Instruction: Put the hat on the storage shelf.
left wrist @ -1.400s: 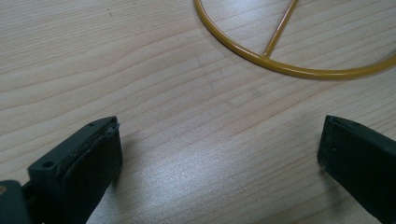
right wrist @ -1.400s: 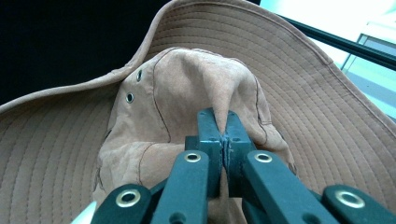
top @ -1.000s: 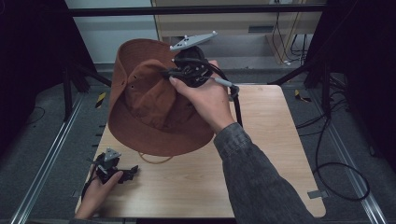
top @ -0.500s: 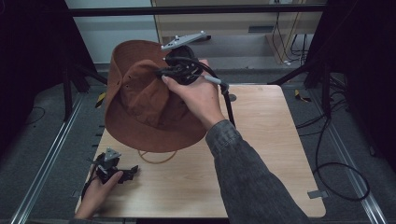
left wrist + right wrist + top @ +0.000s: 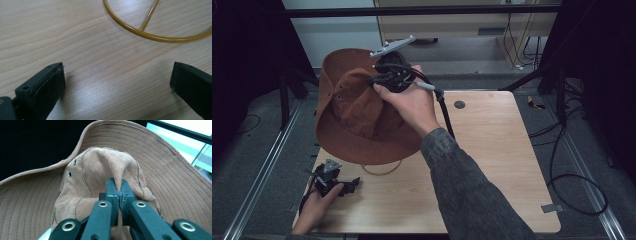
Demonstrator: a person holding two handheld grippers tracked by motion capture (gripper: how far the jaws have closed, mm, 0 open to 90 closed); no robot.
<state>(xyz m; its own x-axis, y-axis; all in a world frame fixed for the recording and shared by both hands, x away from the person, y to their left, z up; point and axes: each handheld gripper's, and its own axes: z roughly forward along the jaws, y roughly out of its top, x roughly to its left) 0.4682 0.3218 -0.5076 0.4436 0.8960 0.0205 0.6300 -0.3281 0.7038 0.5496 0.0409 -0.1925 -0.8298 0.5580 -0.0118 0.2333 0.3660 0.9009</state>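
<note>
Clenched on a fold of the brown hat's (image 5: 105, 170) crown, our right claw (image 5: 119, 185) holds the hat in the air above the tabletop (image 5: 492, 150). Below the hat, our left claw (image 5: 117, 82) rests released, near a yellow cord (image 5: 150, 37).

rust-brown hat (image 5: 357, 120), yellow wire ring (image 5: 160, 37), pale wood table (image 5: 497, 150)
</note>
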